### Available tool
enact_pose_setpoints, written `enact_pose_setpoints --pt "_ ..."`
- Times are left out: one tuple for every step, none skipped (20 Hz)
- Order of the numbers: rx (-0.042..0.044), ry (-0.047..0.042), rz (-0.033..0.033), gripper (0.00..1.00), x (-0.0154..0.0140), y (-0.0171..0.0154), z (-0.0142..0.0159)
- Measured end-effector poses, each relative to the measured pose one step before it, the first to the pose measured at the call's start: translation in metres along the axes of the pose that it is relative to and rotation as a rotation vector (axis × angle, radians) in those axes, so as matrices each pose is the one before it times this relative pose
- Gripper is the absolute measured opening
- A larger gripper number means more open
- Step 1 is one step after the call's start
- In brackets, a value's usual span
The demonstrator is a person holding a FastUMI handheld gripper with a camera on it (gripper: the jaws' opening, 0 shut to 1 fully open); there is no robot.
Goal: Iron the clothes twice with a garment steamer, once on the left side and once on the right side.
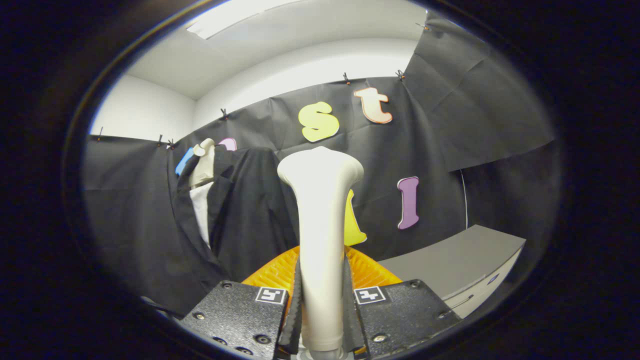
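My gripper (321, 305) is shut on the cream-white garment steamer (320, 220), whose handle stands upright between the two fingers and widens to a head above them. Beyond the fingers and to the left, a dark suit jacket (245, 215) with a white shirt front (201, 210) hangs on a pale mannequin neck (204, 162) against the black cloth wall. The steamer head is apart from the jacket, to its right.
An orange ribbed object (370, 272) sits just behind the steamer handle, partly hidden by it. A grey cabinet (460, 265) with a flat top stands to the right. Black cloth walls enclose the booth on all sides.
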State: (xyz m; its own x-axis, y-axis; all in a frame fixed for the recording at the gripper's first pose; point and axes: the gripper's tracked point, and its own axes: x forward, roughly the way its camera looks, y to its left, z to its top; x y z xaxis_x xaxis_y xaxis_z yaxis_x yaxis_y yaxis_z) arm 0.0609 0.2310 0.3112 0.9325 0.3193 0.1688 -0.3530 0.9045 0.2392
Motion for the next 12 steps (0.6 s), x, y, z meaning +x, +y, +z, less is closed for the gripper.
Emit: enact_pose_setpoints --pt "-0.00593 -0.01459 -0.00118 0.36 -0.0041 0.01287 0.00325" --pt "-0.01062 -0.0191 0.00184 0.36 -0.00585 0.01148 0.00369" --pt "-0.01253 -0.02315 0.00721 0.36 -0.0032 0.01225 0.00599" --pt "-0.01287 -0.0265 0.01197 0.36 -0.00412 0.01315 0.00571" --pt "-0.01619 -0.0309 0.01381 0.36 -0.00136 0.01366 0.00906" --pt "-0.02165 -0.02298 0.00742 0.36 0.0027 0.0101 0.0059" --pt "-0.0205 -0.02282 0.00601 0.36 0.003 0.0093 0.00651" --pt "-0.02133 -0.01248 0.00914 0.36 0.00575 0.01051 0.00258" --pt "-0.01495 -0.00105 0.00971 0.36 0.00561 0.00931 -0.00017" --pt "-0.00394 -0.00971 0.01588 0.36 0.00551 0.01025 0.00007" --pt "-0.01156 -0.00882 0.00957 0.36 0.00643 0.00894 -0.00007" --pt "-0.00908 -0.00212 0.00745 0.36 0.00661 0.00568 -0.00115"
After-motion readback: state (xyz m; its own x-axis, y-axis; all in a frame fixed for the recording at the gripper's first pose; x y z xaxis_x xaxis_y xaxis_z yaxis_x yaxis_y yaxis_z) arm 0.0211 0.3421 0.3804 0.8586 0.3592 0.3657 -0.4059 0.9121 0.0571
